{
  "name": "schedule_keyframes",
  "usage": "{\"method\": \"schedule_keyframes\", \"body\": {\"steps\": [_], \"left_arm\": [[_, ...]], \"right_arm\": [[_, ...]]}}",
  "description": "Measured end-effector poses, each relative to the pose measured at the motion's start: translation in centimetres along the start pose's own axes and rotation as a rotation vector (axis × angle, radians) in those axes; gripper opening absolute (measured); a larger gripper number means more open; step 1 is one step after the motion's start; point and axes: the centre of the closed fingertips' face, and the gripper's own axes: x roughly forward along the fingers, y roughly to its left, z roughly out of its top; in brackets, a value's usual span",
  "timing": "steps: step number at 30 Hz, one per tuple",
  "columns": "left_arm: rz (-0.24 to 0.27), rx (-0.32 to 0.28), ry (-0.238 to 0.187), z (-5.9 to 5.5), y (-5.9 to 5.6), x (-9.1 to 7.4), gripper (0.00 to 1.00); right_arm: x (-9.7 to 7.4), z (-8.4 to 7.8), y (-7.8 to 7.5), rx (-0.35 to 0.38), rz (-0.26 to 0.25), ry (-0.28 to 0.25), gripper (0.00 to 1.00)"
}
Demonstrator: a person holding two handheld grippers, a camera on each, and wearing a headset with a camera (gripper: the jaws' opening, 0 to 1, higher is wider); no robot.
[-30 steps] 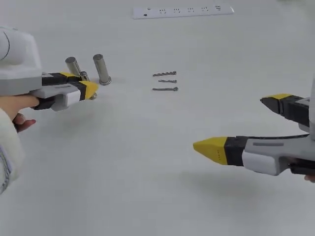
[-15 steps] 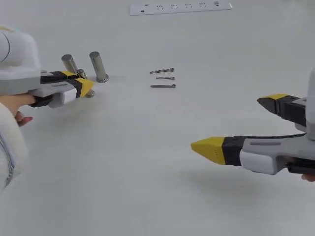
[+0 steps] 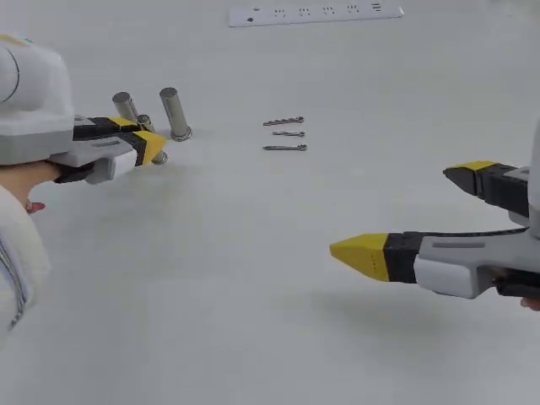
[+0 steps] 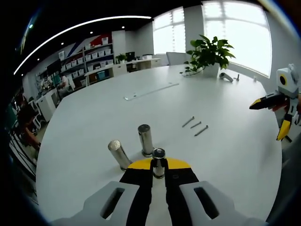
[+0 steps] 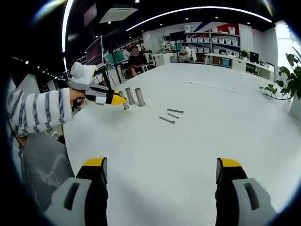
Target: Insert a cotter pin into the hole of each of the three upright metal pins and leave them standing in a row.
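1. The left gripper [image 4: 159, 169] has its jaws clenched on one metal pin [image 4: 158, 155]. The pin's round top stands up between the yellow tips, and in the head view its flanged foot [image 3: 159, 158] shows just under them.
2. The right gripper [image 5: 161, 168] is released, with its two jaws spread wide and nothing between or against them. It hangs above a bare part of the white table [image 3: 253, 278], well apart from all the parts.
3. The two free metal pins [image 4: 146, 137] [image 4: 118, 153] stand on their flanged feet just beyond the left gripper's tips, close to each other and to the gripped pin.
4. The three cotter pins [image 3: 283, 122] [image 3: 288, 134] [image 3: 284, 148] lie flat on the table, roughly parallel and one behind the other. They are to the right of the metal pins and apart from them, and none is in a metal pin.
5. A white power strip [image 3: 316, 13] lies at the far edge of the table.
6. In the left gripper view, a green plant [image 4: 209, 49] sits in a pot at the table's far side.
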Motion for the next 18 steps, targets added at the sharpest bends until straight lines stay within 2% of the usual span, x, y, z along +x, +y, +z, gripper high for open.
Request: {"method": "schedule_keyframes", "body": {"steps": [3, 9, 14, 18], "left_arm": [[-0.006, 0.005, -0.007, 0.3, -0.6, -0.5, 0.05], [-0.014, -0.02, -0.015, 0.7, -1.8, -1.8, 0.05], [-0.011, -0.017, 0.011, 0.1, -3.5, -2.9, 0.05], [-0.003, -0.007, 0.027, -0.3, -4.2, -3.5, 0.05]], "right_arm": [[0.1, 0.1, 0.3, -0.005, 0.006, -0.001, 0.95], [0.1, 0.1, 0.7, -0.012, 0.02, -0.003, 0.95], [0.1, 0.1, 0.8, -0.014, 0.024, -0.003, 0.95], [0.2, 0.0, 0.9, -0.015, 0.03, 0.004, 0.95]]}}
